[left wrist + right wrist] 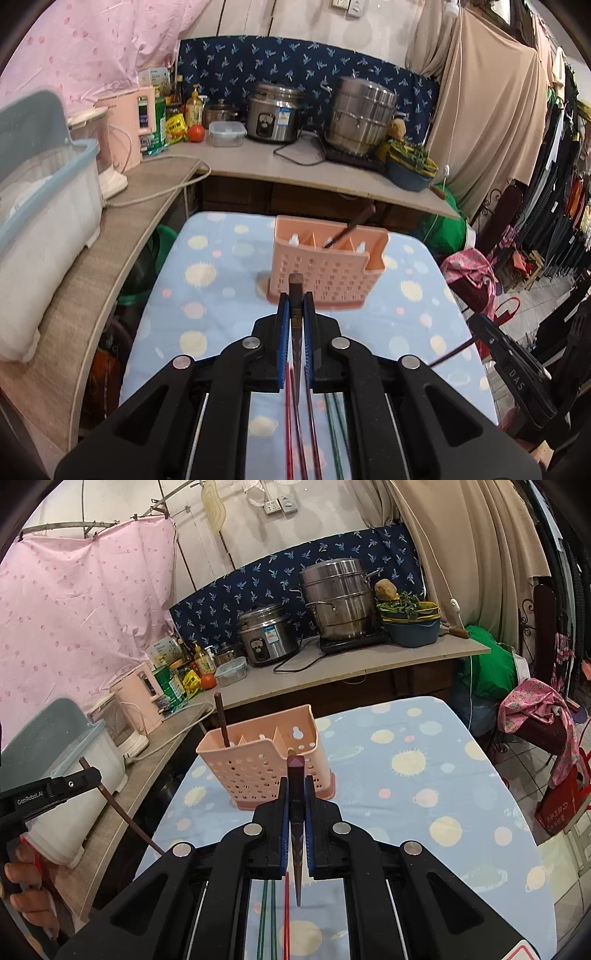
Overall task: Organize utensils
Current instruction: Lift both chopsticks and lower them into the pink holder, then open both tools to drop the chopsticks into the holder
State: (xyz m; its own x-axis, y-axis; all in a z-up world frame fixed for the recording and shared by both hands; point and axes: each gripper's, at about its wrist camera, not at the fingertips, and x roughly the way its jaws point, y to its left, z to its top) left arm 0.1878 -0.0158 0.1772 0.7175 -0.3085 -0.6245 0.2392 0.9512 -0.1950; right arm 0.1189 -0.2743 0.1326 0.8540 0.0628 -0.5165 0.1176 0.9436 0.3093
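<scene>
A pink perforated utensil holder [325, 269] [258, 760] stands on the table with the blue dotted cloth [207, 288] [424, 794]. One dark chopstick [349, 229] [221, 720] leans inside it. My left gripper [296, 297] is shut on a dark brown chopstick [296, 288], held above the table just short of the holder. My right gripper [296, 781] is shut on another dark chopstick [296, 771], its square end pointing at the holder. Red chopsticks [291, 424] [286, 915] and green chopsticks [334, 432] [267, 912] lie on the cloth under the grippers. In the right wrist view the left gripper [88, 775] with its chopstick shows at the left.
A wooden counter [74, 277] curves along the left with a plastic bin [40, 206] and a pink kettle [127, 125]. On the back counter stand a rice cooker [275, 114] and a steel pot [360, 114]. A person's hand [26, 886] shows at the lower left.
</scene>
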